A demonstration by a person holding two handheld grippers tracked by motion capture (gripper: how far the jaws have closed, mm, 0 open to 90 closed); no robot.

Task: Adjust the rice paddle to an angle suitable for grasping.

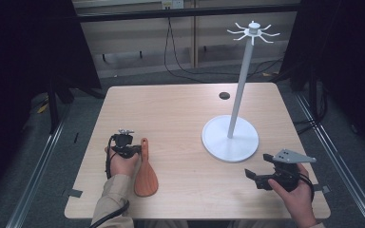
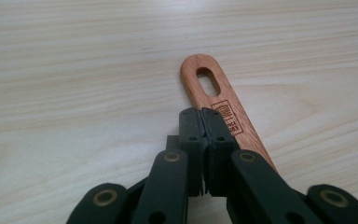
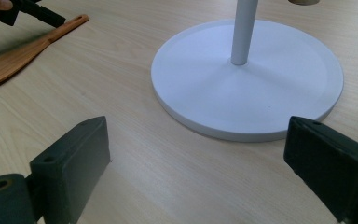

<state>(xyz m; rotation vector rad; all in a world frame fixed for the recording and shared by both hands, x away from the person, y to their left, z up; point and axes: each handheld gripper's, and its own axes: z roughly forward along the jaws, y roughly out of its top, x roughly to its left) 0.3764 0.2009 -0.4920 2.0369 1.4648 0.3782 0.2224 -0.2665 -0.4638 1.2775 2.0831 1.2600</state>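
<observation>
The wooden spatula (image 1: 145, 175) lies flat on the table (image 1: 180, 109), left of the white hook stand (image 1: 231, 138). Its handle is pinched edgewise by the closed left gripper (image 2: 201, 116); such a thin hold could slip or let it swing when lifted. The right gripper (image 3: 200, 158) is held wide, empty.

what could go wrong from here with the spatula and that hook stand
The left tool pinches the spatula by the handle's thin edge, far from its heavy blade, so it may swivel or slip when lifted. The stand is tall on a narrow pole; a knock while hooking the handle's hole could tip it. The right tool is open beside its base.
</observation>
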